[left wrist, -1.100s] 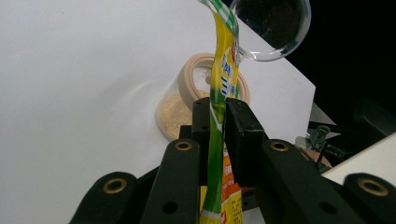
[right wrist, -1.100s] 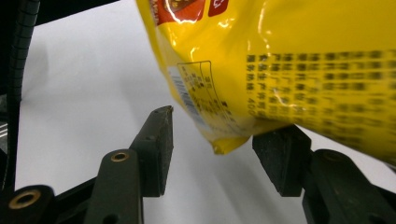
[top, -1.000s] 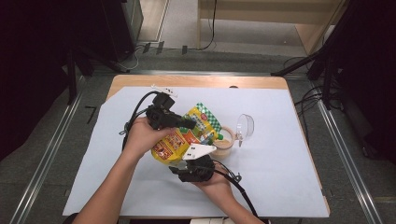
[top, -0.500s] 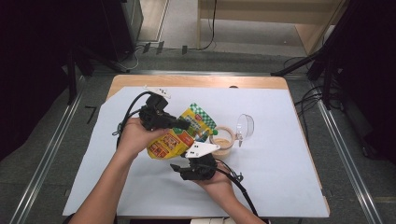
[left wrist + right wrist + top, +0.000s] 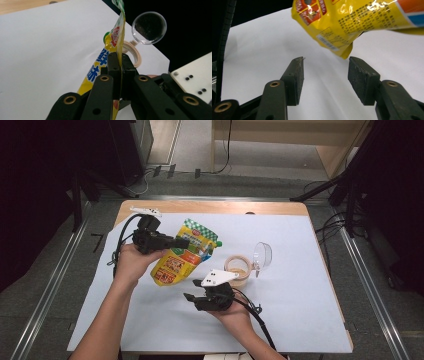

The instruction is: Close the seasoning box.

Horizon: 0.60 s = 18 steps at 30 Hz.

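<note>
A yellow food pouch (image 5: 181, 256) with a green checked top hangs tilted above the white sheet. My left gripper (image 5: 184, 241) is shut on its side edge, and in the left gripper view the pads pinch the pouch (image 5: 110, 56) seam at my left gripper (image 5: 121, 75). My right gripper (image 5: 191, 290) is below the pouch's lower corner, open. In the right gripper view my right gripper (image 5: 324, 80) has nothing between its jaws, and the pouch (image 5: 352, 20) hangs above and beyond them.
A small round container (image 5: 239, 268) with beige contents stands right of the pouch, its clear hinged lid (image 5: 263, 255) standing open. The white sheet (image 5: 300, 285) covers most of the wooden table (image 5: 210, 206). The container's ring (image 5: 133, 53) and lid (image 5: 149, 27) lie past the left jaws.
My left hand has carried the pouch to the left and a little farther back, away from the right gripper. The right hand has stayed in place, jaws still open.
</note>
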{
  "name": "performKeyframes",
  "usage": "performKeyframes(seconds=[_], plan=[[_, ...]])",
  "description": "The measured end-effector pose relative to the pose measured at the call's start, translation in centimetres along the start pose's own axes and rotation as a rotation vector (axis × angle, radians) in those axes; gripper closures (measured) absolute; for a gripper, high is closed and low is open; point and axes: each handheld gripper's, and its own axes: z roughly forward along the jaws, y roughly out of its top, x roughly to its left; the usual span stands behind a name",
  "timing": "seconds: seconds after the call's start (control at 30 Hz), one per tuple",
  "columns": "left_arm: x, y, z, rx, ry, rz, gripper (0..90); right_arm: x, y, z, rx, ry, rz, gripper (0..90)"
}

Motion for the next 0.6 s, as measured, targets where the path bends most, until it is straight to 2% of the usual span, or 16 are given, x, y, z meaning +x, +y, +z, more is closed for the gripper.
performKeyframes(seconds=[0.1, 0.3, 0.37, 0.47, 0.53, 0.6], plan=[[0.4, 0.0, 0.1, -0.013, 0.017, 0.016, 89.6, 0.0, 0.0, -0.1, -0.004, -0.005, 0.001, 47.7], [1.5, 0.2, 0.6, -0.046, 0.03, 0.0, 89.5, -0.2, 0.0, -0.4, -0.001, -0.009, 0.004, 47.7], [1.8, 0.1, 0.9, -0.061, 0.041, 0.017, 89.4, -0.2, 0.0, -0.5, -0.001, -0.007, 0.007, 47.7], [2.5, -0.2, 1.3, -0.067, 0.028, 0.019, 87.7, -0.3, 0.0, -0.5, 0.0, -0.008, 0.009, 47.8], [2.9, -0.4, 1.2, -0.097, -0.005, 0.01, 87.7, -0.2, -0.1, -0.5, 0.002, -0.01, 0.013, 47.8], [3.0, -0.5, 0.9, -0.097, 0.008, 0.014, 88.0, -0.2, 0.0, -0.5, 0.002, -0.011, 0.012, 47.8]])
